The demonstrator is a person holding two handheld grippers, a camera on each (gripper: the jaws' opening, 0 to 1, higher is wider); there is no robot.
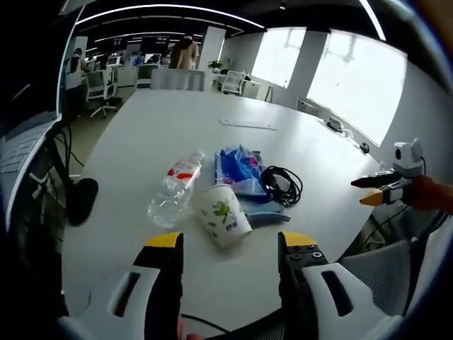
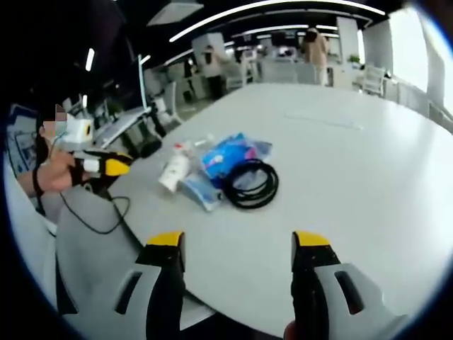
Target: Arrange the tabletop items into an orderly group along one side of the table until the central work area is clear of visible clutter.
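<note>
1. White table [image 1: 163,142] carries one cluster of items; places below are given from the paper cup.
2. Plastic water bottle [image 1: 175,188] lies left of the cup, its long axis slanting, cap pointing away.
3. Blue bag [image 1: 239,168] lies behind the cup.
4. Black coiled cable [image 1: 283,185] lies right of the cup.
5. Paper cup [image 1: 221,214] lies tipped, just ahead of the left tongs [image 1: 228,244], which are apart and empty.
6. Right tongs [image 2: 239,244] are apart and empty, short of the cluster.
</note>
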